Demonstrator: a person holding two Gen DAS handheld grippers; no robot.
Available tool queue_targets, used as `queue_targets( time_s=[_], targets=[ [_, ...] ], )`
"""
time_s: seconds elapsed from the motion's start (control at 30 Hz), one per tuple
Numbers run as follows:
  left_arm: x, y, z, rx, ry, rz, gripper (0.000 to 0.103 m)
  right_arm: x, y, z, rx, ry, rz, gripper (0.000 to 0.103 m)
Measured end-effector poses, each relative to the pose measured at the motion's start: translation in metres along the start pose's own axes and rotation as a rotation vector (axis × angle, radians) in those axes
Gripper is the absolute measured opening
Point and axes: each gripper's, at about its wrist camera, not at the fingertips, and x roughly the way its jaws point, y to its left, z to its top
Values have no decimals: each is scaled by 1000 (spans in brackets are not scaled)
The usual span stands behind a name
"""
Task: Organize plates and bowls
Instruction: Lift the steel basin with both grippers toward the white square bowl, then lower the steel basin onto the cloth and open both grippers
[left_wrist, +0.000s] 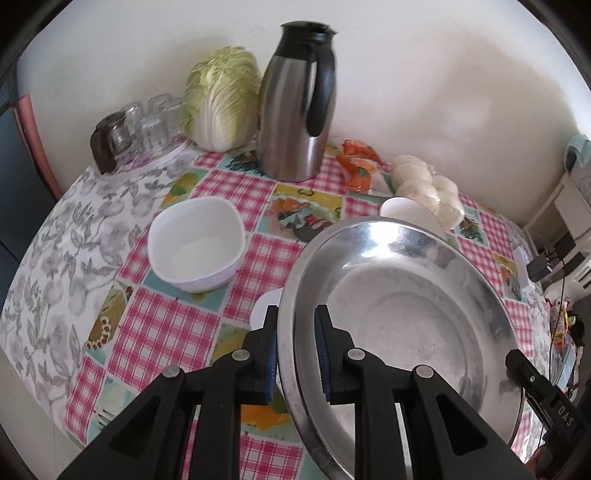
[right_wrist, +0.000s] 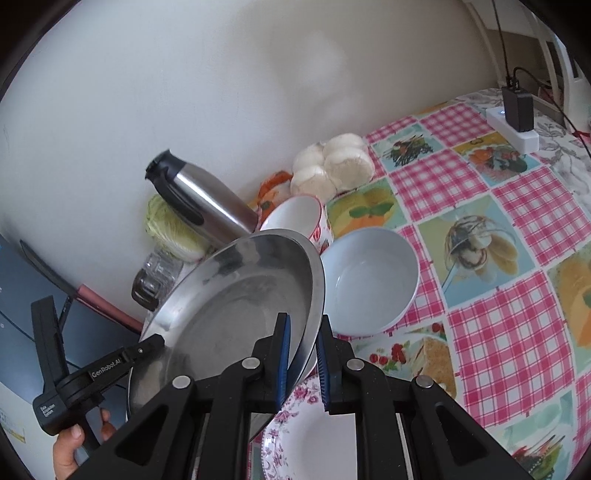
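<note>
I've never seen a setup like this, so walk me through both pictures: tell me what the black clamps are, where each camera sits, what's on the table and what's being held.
The black clamps are two hand-held grippers; a person holds one in each hand, with no robot arm. Each picture comes from a fisheye camera on one gripper, looking along its fingers. The left gripper and the right gripper pinch opposite rims of one steel plate, held tilted above the checked tablecloth. On the table stand a square white bowl, a round white bowl, a floral plate, a patterned cup, a steel jug, a cabbage, glasses and a bag of buns.
</note>
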Motion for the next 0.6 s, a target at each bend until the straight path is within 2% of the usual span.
queue_targets(
  time_s=[0.23,0.6],
  targets=[
    [16,16,-2,-47,51,-13,19,10,7,-6,-19,25,-18,15],
    [33,40,-2,-104,99,7,19,32,23,-14,-69,72,-37,16]
  ],
)
